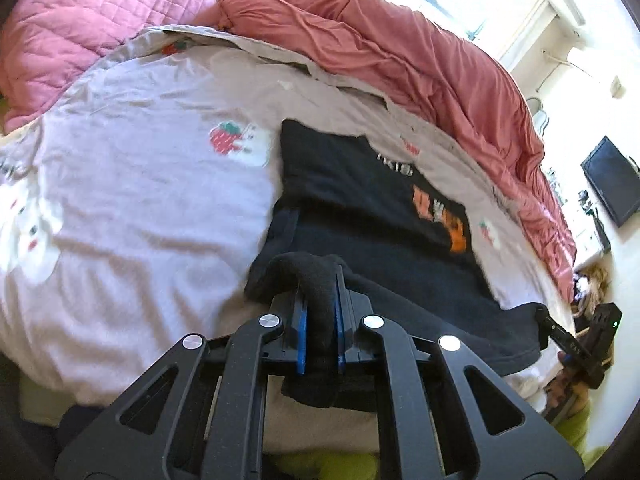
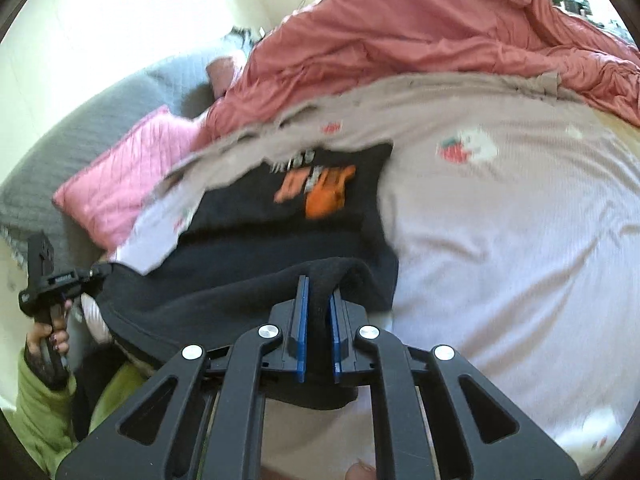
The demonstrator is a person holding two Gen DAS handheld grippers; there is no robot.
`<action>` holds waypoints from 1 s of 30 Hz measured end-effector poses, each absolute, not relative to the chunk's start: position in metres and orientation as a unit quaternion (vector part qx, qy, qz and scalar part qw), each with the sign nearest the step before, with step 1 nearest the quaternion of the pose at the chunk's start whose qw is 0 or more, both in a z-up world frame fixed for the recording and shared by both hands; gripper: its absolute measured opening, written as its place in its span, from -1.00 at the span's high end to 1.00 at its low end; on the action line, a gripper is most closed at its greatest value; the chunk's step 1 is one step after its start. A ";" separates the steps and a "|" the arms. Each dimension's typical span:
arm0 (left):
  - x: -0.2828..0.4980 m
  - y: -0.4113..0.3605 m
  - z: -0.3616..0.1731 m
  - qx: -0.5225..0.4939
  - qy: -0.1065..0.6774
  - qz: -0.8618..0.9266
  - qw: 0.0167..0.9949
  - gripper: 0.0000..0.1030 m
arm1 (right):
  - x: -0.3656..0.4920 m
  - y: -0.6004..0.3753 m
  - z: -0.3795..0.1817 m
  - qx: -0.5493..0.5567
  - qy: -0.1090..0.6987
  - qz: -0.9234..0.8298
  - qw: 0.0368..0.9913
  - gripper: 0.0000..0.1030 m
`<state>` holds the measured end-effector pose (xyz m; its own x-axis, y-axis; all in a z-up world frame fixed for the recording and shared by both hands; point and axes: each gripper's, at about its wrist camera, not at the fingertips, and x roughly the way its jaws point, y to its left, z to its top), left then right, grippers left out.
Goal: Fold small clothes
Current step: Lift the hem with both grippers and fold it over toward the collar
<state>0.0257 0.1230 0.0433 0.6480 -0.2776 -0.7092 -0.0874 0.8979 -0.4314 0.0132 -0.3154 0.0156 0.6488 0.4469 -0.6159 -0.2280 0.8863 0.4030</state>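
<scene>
A black shirt (image 1: pixel 360 200) with an orange and white print lies on the bed, its near edge lifted off the sheet. My left gripper (image 1: pixel 320 304) is shut on a bunched fold of that edge at the shirt's left corner. My right gripper (image 2: pixel 318 312) is shut on the same edge at the other corner. The shirt (image 2: pixel 280 240) sags between the two. The right gripper also shows in the left wrist view (image 1: pixel 560 332), and the left gripper in the right wrist view (image 2: pixel 76 276), each clamping the shirt's edge.
The bed has a pale sheet with strawberry prints (image 1: pixel 140 200). A rumpled salmon duvet (image 1: pixel 400 52) lies along the far side. A pink quilted pillow (image 1: pixel 80 28) and a grey quilted cushion (image 2: pixel 80 128) sit at the head end. A dark screen (image 1: pixel 612 180) hangs on the wall.
</scene>
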 end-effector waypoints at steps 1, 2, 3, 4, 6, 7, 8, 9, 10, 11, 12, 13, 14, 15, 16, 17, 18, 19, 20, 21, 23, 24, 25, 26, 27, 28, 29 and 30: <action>0.033 0.123 0.045 -0.220 0.413 -0.054 0.882 0.93 | 0.024 -0.316 0.018 0.155 0.367 0.182 0.899 0.84; 0.042 0.124 0.047 -0.223 0.409 -0.053 0.883 0.93 | 0.031 -0.316 0.019 0.160 0.363 0.179 0.900 0.84; 0.048 0.126 0.049 -0.226 0.407 -0.052 0.883 0.93 | 0.040 -0.315 0.020 0.165 0.359 0.176 0.901 0.84; 0.058 0.129 0.050 -0.233 0.405 -0.050 0.883 0.93 | 0.050 -0.313 0.022 0.165 0.355 0.172 0.904 0.84; 0.074 0.135 0.053 -0.242 0.400 -0.046 0.883 0.93 | 0.069 -0.310 0.024 0.159 0.348 0.161 0.910 0.84; 0.084 0.139 0.054 -0.244 0.397 -0.042 0.884 0.93 | 0.076 -0.310 0.026 0.157 0.345 0.157 0.912 0.84; 0.094 0.141 0.055 -0.245 0.394 -0.040 0.885 0.93 | 0.084 -0.309 0.027 0.155 0.341 0.153 0.914 0.84; 0.100 0.143 0.055 -0.247 0.393 -0.040 0.885 0.93 | 0.091 -0.309 0.027 0.155 0.338 0.150 0.916 0.84; 0.109 0.145 0.054 -0.253 0.392 -0.039 0.884 0.93 | 0.102 -0.309 0.027 0.160 0.339 0.147 0.916 0.84; 0.119 0.148 0.052 -0.259 0.393 -0.037 0.882 0.93 | 0.109 -0.308 0.026 0.161 0.340 0.145 0.915 0.84; 0.125 0.149 0.049 -0.264 0.394 -0.035 0.880 0.93 | 0.120 -0.306 0.025 0.160 0.341 0.140 0.916 0.84; 0.135 0.151 0.045 -0.268 0.395 -0.031 0.878 0.93 | 0.128 -0.304 0.024 0.156 0.342 0.137 0.916 0.84; 0.144 0.153 0.041 -0.274 0.397 -0.027 0.876 0.93 | 0.137 -0.301 0.022 0.150 0.345 0.132 0.917 0.84; 0.151 0.155 0.036 -0.277 0.398 -0.025 0.874 0.93 | 0.147 -0.298 0.020 0.145 0.348 0.127 0.917 0.84; 0.158 0.156 0.033 -0.281 0.399 -0.022 0.873 0.93 | 0.154 -0.295 0.018 0.143 0.351 0.124 0.917 0.84; 0.165 0.159 0.029 -0.289 0.399 -0.020 0.870 0.93 | 0.161 -0.293 0.015 0.141 0.354 0.120 0.917 0.84; 0.171 0.161 0.025 -0.300 0.399 -0.020 0.866 0.93 | 0.172 -0.291 0.011 0.140 0.359 0.114 0.916 0.84; 0.178 0.164 0.019 -0.312 0.399 -0.019 0.862 0.93 | 0.177 -0.290 0.008 0.140 0.363 0.110 0.915 0.84; 0.185 0.166 0.013 -0.319 0.402 -0.016 0.858 0.93 | 0.185 -0.289 0.004 0.142 0.367 0.105 0.913 0.84; 0.191 0.167 0.008 -0.324 0.404 -0.015 0.855 0.93 | 0.191 -0.289 0.001 0.145 0.372 0.099 0.911 0.84; 0.203 0.166 -0.002 -0.322 0.409 -0.010 0.853 0.93 | 0.205 -0.288 -0.009 0.155 0.385 0.089 0.905 0.84; 0.206 0.166 -0.005 -0.320 0.411 -0.009 0.853 0.92 | 0.210 -0.287 -0.013 0.156 0.390 0.084 0.904 0.84; 0.210 0.165 -0.011 -0.320 0.413 -0.010 0.853 0.92 | 0.218 -0.287 -0.023 0.155 0.402 0.075 0.899 0.84; 0.211 0.166 -0.015 -0.322 0.413 -0.014 0.852 0.91 | 0.222 -0.286 -0.029 0.156 0.410 0.069 0.896 0.84; 0.212 0.166 -0.019 -0.324 0.412 -0.019 0.852 0.86 | 0.225 -0.286 -0.036 0.158 0.420 0.062 0.892 0.83; 0.212 0.166 -0.023 -0.322 0.407 -0.030 0.854 0.75 | 0.226 -0.286 -0.040 0.160 0.425 0.058 0.889 0.82; 0.211 0.166 -0.025 -0.321 0.405 -0.035 0.855 0.63 | 0.226 -0.287 -0.043 0.164 0.426 0.055 0.888 0.81; 0.210 0.166 -0.026 -0.317 0.403 -0.038 0.858 0.59 | 0.225 -0.287 -0.043 0.166 0.423 0.055 0.889 0.79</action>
